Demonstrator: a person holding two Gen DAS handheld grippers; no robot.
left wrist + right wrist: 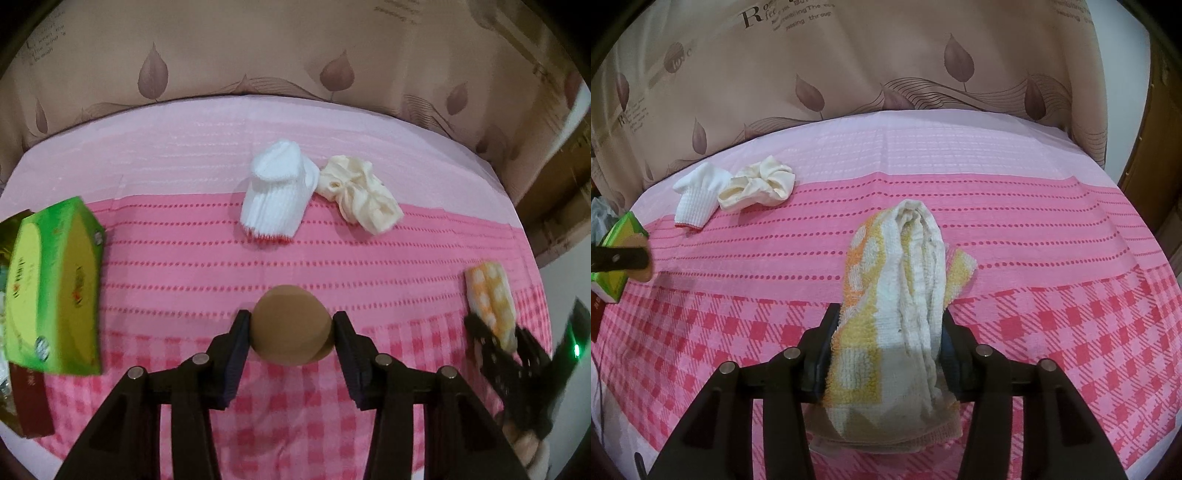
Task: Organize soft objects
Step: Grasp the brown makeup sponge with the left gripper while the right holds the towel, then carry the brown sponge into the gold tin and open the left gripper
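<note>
Black left gripper [291,328] squeezes a round brown sponge [290,325] over the checked near edge of the pink cloth [166,266]. Right gripper [886,332] pinches a rolled yellow towel [897,295]. White sock [275,192] and cream scrunchie [360,194] touch near the far edge.

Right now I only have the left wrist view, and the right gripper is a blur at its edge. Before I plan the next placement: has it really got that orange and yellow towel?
Observer: Yes. The right gripper is shut on the orange and yellow towel, with a pad pressing each side.
Operator: Is it gripped at an end or in the middle?
Observer: Around the middle. The near end hangs below the fingers and the far end sticks out ahead.
Operator: Is it folded tidily?
Observer: No. It is loosely rolled lengthwise, white side showing, and one corner flops out toward the picture's right.
</note>
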